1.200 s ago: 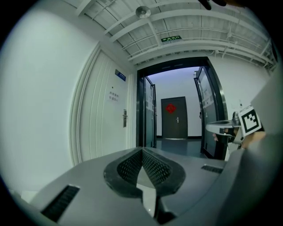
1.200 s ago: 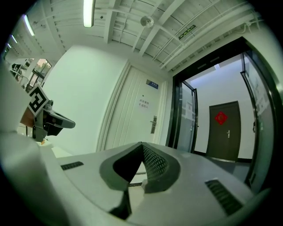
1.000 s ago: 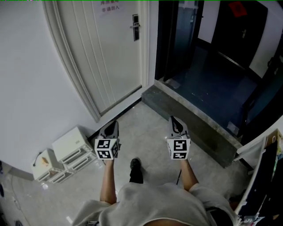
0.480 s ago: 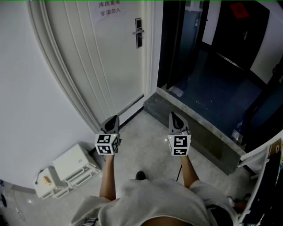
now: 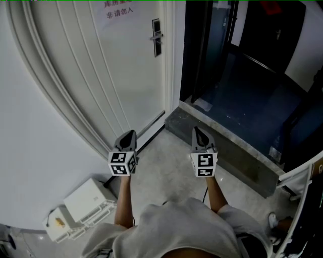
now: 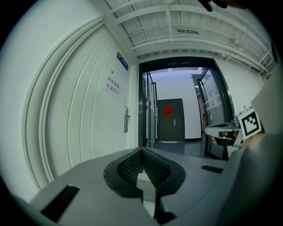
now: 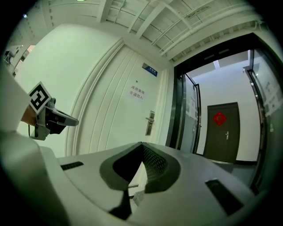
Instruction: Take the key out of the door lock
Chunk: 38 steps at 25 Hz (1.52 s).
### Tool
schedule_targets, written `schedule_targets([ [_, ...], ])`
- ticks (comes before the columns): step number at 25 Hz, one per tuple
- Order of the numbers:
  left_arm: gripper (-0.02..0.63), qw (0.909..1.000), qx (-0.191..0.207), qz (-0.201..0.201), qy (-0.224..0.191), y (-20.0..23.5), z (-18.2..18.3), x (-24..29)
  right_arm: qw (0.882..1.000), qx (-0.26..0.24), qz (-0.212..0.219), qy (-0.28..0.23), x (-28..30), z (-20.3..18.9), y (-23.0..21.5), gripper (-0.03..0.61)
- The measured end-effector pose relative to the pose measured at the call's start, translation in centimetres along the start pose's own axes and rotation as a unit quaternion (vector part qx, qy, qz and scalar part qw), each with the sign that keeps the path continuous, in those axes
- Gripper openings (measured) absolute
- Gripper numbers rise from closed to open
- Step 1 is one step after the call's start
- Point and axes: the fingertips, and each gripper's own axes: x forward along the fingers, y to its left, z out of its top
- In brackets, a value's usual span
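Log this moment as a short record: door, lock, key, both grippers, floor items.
door: white door, appears closed, paper notice near its top
lock: lock plate with lever handle at the door's right edge
key: too small to make out in any view
left gripper: fingers together, nothing between them, aimed toward the door, well short of it
right gripper: fingers together, nothing between them, level with the left one
floor: white boxes by the left wall; stone step before the dark corridor on the right
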Motion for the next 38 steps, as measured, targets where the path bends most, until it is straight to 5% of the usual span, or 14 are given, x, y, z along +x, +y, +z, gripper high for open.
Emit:
schedule_targets([
  [18,0.018,0.9998,0.008,-0.005,0.019,4.1,-2.0,13.8,1.0,0.014,0.014,0.02,13.3,-5.4,-2.5,0.023],
  [38,0.018,0.9997,0.009,0.012,0.017,13.6,3.8,46.0,0.997,-0.004,0.071,0.007,47.0,-4.8,-12.5,0.023],
])
